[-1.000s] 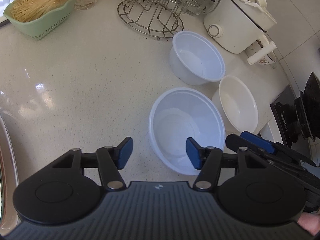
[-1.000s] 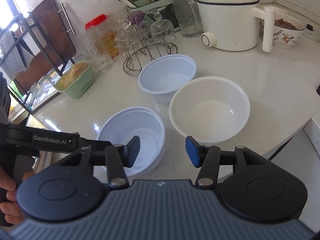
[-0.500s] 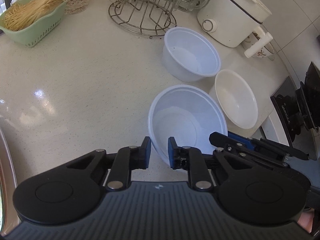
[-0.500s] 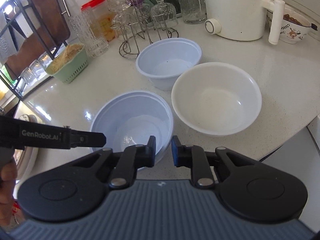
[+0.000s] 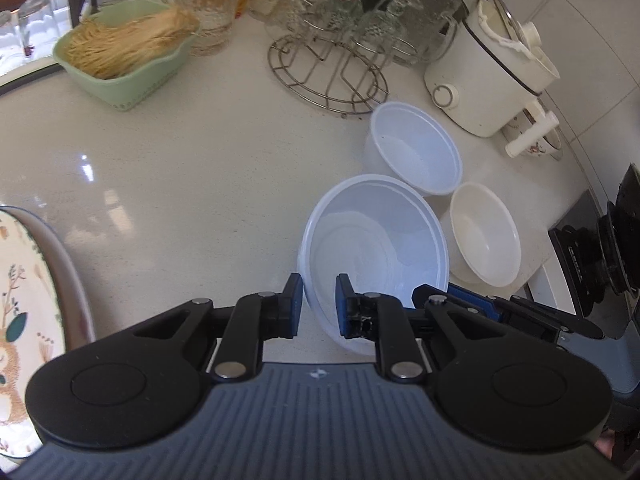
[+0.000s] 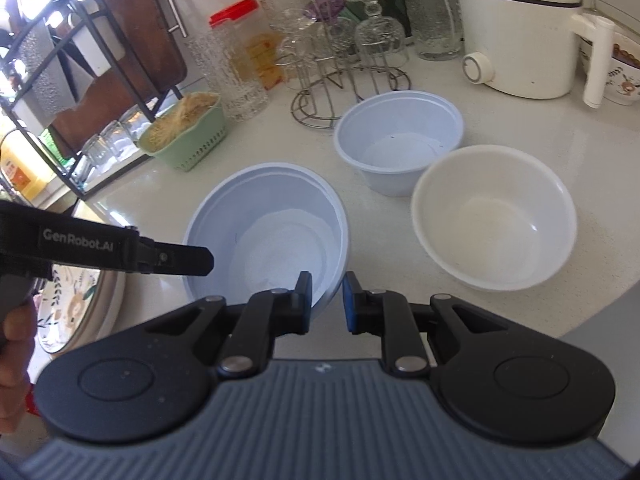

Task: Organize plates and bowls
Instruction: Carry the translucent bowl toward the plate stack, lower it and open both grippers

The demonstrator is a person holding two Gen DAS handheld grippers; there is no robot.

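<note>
Table [image 5: 168, 184]: pale speckled stone, glossy, carries everything below.

White cooker [image 6: 520, 28] stands at the far side of the table, dial facing the bowls. Beside it a wire glass rack [image 5: 332, 76] with upturned glasses; further left a green basket [image 5: 128, 68] filled with pale strands.

Patterned plate [image 5: 24, 320] lies at the near left edge of the table, only partly in view.

Three bowls, close together. Near bowl [image 6: 272, 240]: bluish white, widest, tilted toward the far side, its near rim higher than its far rim. Whether its base touches the table: cannot tell. Deep bowl [image 6: 400, 140]: bluish white, upright, behind the near bowl, just in front of the rack. Cream bowl [image 6: 496, 220]: upright, right of the near bowl, just beside the deep bowl, close to the table edge.

Left tongs [image 5: 318, 306]: narrowed onto the near bowl's left rim, one pad outside the wall, one inside, pinching it.

Right tongs [image 6: 327, 302]: narrowed onto the same bowl's right-hand near rim, left pad inside, right pad outside, pinching it.

A hand [image 6: 16, 344] shows at the left border of the right view, on the left tool's grip.
</note>
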